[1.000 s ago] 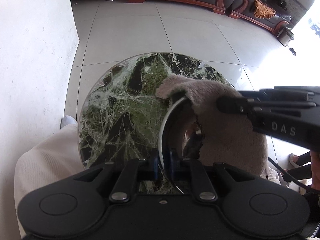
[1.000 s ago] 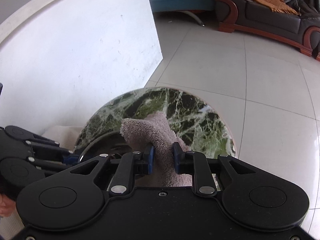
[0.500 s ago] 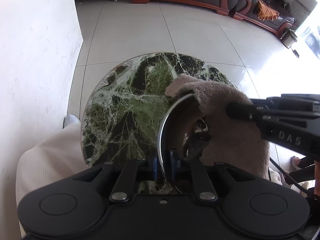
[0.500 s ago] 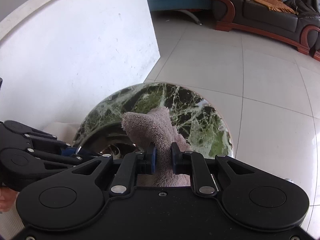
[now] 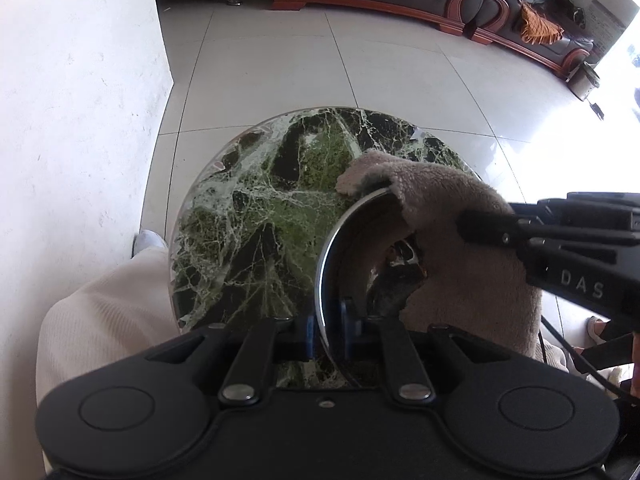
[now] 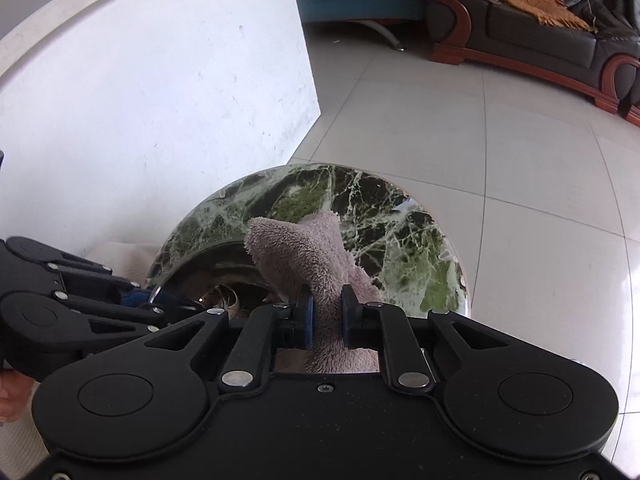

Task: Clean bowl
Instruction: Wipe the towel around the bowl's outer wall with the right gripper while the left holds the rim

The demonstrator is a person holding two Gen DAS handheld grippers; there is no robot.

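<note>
The left gripper (image 5: 329, 328) is closed almost fully, and its two blue pads pinch the thin rim of the metal bowl (image 5: 352, 256) between them. The bowl is tilted on its edge above the near right part of the round marble table (image 5: 248, 216), with the open side turned toward the right gripper (image 6: 328, 316). The right gripper has just closed the last bit, and its pads are now squeezing a fold of the beige towel (image 6: 304, 252). The towel covers the far and right side of the bowl, one corner hangs over the rim onto the table, and the rest lies inside the bowl. In the left wrist view the right gripper comes from the right edge and its finger (image 5: 488, 226) presses into the towel. A cream trouser leg (image 5: 100, 320) is at the near left edge of the table. Behind the table there are a tiled floor (image 5: 280, 68), a white wall (image 6: 152, 108) and a dark leather sofa (image 6: 532, 28).
</note>
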